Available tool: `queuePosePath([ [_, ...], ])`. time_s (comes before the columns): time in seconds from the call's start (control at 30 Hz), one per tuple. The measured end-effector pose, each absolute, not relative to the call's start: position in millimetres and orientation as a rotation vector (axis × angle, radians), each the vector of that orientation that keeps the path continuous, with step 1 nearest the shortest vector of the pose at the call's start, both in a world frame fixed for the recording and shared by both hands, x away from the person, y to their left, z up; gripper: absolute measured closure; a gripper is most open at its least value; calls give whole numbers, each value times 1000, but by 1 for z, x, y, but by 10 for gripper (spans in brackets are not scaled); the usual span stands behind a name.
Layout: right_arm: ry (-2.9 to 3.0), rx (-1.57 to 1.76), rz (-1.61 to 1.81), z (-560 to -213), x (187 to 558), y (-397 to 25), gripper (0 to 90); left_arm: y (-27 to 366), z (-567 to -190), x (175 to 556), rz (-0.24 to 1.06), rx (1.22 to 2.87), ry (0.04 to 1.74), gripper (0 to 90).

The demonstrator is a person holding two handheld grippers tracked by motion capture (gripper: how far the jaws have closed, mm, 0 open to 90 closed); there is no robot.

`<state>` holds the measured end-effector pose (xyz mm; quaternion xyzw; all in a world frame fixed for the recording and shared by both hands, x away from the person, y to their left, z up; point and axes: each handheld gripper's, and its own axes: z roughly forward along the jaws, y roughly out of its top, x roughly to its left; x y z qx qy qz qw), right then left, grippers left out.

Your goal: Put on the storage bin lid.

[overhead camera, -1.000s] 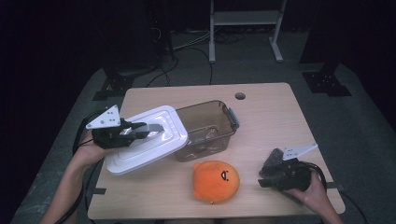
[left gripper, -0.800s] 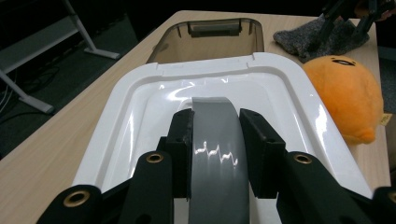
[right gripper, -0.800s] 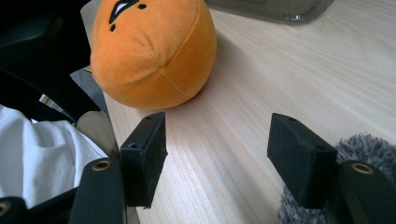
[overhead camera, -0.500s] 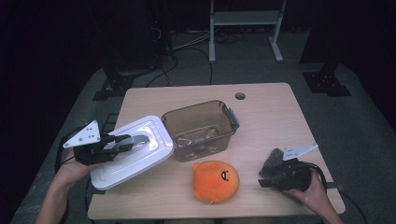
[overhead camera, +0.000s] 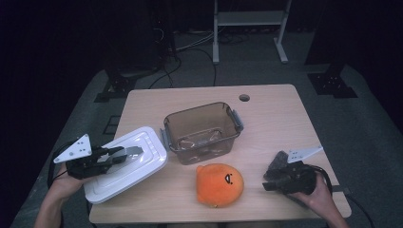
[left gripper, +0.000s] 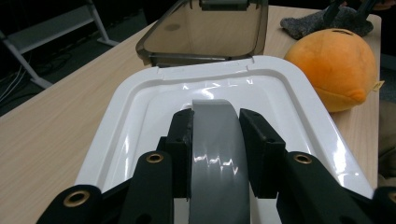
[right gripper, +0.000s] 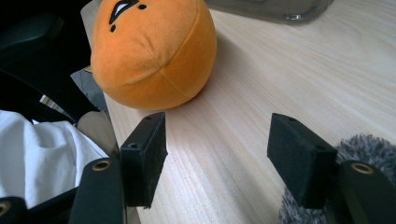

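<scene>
A: Log the lid first. Where do you have it?

B: Your left gripper [overhead camera: 124, 153] is clamped on the grey handle [left gripper: 214, 140] in the middle of the white lid [overhead camera: 124, 164]. In the left gripper view both pads press the handle's sides. The lid sits at the table's [overhead camera: 280, 123] front left corner, just left of the box [overhead camera: 202, 130], with its near corner over the table edge. Whether it rests flat or is lifted slightly, you cannot tell from the high view.

A: And the box?

B: Brown, see-through, open, upright at mid-table. The lid's far rim lies just beside its wall; in the left gripper view the two look nearly touching, but contact cannot be confirmed.

A: Right side?

B: Your right gripper [overhead camera: 271, 178] is at the front right of the table, held in your hand, its jaws apart with bare tabletop between them. Nothing is gripped. A grey furry cover [right gripper: 369, 154] shows at the right-hand jaw in the right gripper view.

A: Anything else on the table?

B: An orange plush [overhead camera: 219, 184] with a small face, in front of the box and between the two grippers, nearer the right one. It touches neither.
</scene>
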<state>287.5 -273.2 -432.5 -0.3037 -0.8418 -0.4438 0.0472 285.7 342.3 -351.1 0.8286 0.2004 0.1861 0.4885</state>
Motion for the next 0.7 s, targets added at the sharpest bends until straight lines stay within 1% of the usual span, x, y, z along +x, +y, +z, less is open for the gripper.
queuePosePath([
  [0.27, -2565, -928, -1351, -433, 288, -273, 364, 346, -364, 288, 437, 2040, 510, 664],
  [0.4, -2562, -930, -1353, -433, 288, -274, 363, 348, -378, 294, 411, 2058, 537, 664],
  [0.53, -2565, -930, -1350, -434, 288, -274, 363, 351, -388, 299, 394, 2040, 558, 664],
  [0.7, -2560, -936, -1354, -433, 287, -275, 363, 349, -400, 304, 386, 2062, 556, 664],
])
